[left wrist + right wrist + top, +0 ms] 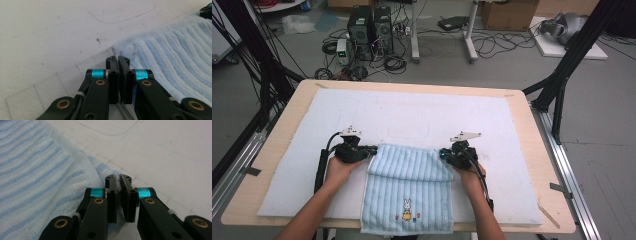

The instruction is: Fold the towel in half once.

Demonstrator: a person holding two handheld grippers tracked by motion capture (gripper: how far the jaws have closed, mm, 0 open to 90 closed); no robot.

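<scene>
So both claws were clamped on the blue towel (408,187), left claw (373,149) on its far-left corner, right claw (442,154) on the far-right. Towel lay mid-counter w/ the near end hanging off the counter (532,125) edge.

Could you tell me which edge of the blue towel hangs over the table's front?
The rabbit-embroidered end of the towel; the opposite folded edge lies between the left gripper and right gripper.

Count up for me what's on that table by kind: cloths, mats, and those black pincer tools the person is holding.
Light blue striped towel: 1
White mat under it: 1
Black grippers: 2, the left gripper and the right gripper, each pinching a far corner of the towel
Total: 4
</scene>
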